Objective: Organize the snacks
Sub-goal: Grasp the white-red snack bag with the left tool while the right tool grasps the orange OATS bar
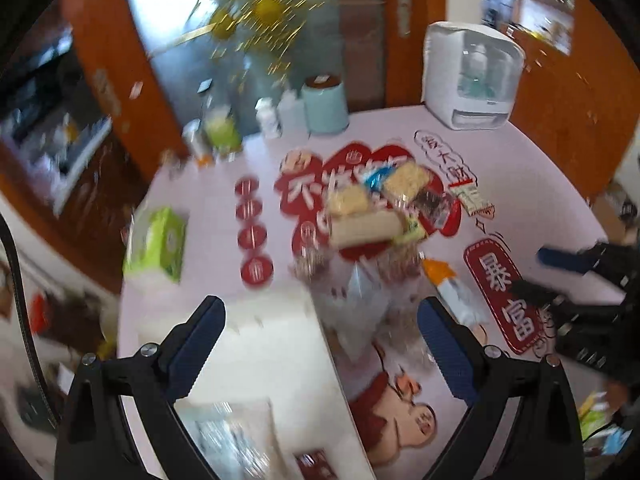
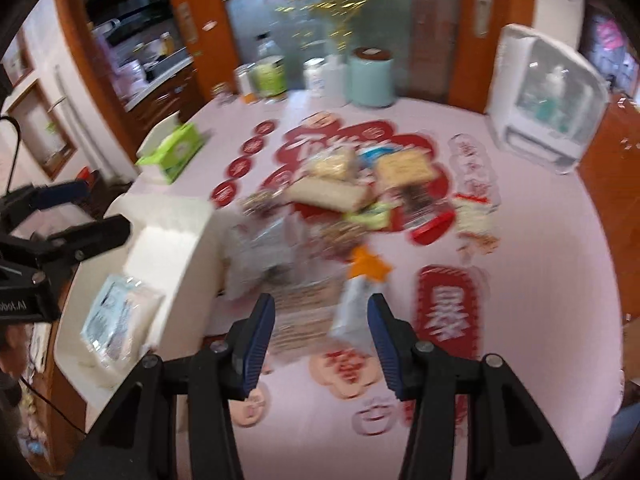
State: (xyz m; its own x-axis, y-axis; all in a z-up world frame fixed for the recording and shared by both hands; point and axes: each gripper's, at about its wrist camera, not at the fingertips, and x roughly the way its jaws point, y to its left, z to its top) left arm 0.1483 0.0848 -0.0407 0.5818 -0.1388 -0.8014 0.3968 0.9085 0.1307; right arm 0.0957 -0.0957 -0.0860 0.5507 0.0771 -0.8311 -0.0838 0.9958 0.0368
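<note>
A blurred pile of snack packets lies mid-table on the pink printed tablecloth. A white packet with an orange top lies at the pile's near edge. A white bin stands at the left and holds a clear packet. My left gripper hovers open over the bin's rim and the nearest bags, holding nothing. My right gripper is open above the near packets, and none is pinched. Each gripper shows at the edge of the other's view.
A green tissue box sits at the left table edge. A mint canister, bottles and jars line the far edge. A white appliance stands at the far right.
</note>
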